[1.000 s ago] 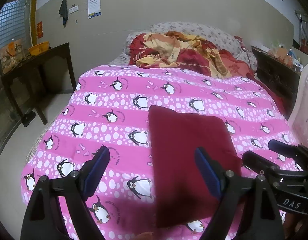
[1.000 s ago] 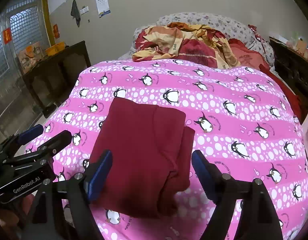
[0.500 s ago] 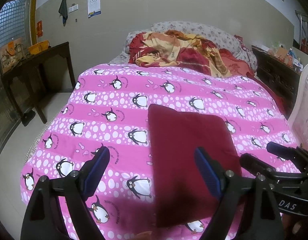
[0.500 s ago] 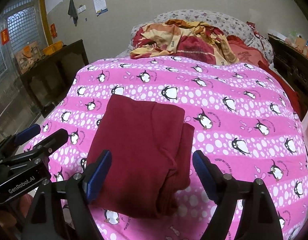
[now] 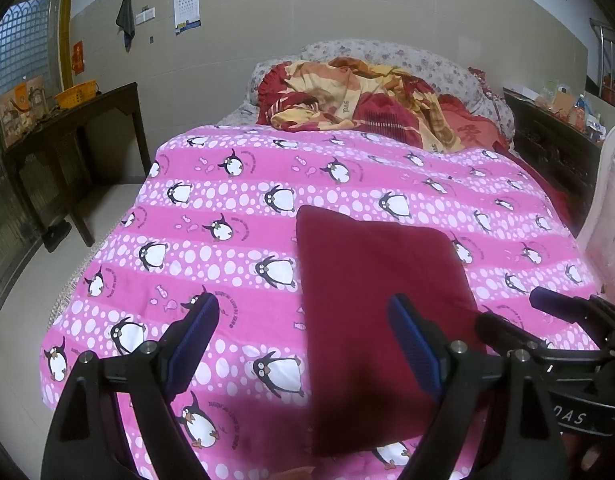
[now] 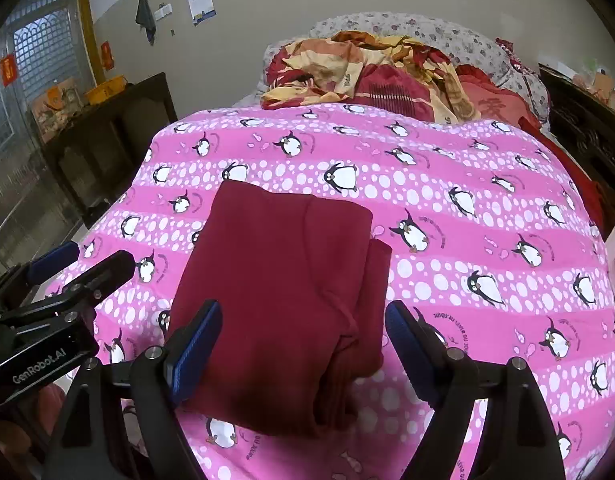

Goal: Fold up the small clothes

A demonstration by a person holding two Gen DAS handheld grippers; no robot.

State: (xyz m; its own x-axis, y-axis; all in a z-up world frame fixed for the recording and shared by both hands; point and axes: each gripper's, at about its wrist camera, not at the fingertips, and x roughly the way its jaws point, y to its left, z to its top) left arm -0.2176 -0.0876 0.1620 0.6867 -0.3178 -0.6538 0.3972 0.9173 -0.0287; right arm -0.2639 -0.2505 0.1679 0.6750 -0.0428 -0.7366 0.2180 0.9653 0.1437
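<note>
A dark red garment (image 5: 371,312) (image 6: 283,280) lies folded into a flat rectangle on the pink penguin bedspread (image 5: 235,224) (image 6: 467,216); its right side shows stacked folded layers in the right wrist view. My left gripper (image 5: 303,344) hovers open above the garment's left edge, nothing between its blue pads. My right gripper (image 6: 301,344) hangs open over the garment's near end, not touching it. Each gripper shows in the other's view: the right gripper (image 5: 547,320) at the right edge, the left gripper (image 6: 75,268) at the left edge.
A crumpled red and yellow quilt (image 5: 371,100) and floral pillows (image 6: 427,32) pile at the bed's head. A dark wooden table (image 5: 67,128) with an orange basket stands left of the bed. A dark cabinet (image 5: 555,144) with clutter sits right, and a pale padded object (image 5: 603,216) leans by the bed's right edge.
The right wrist view has drawn slightly closer to the garment. The left gripper and the garment have not moved; both grippers stay open.
</note>
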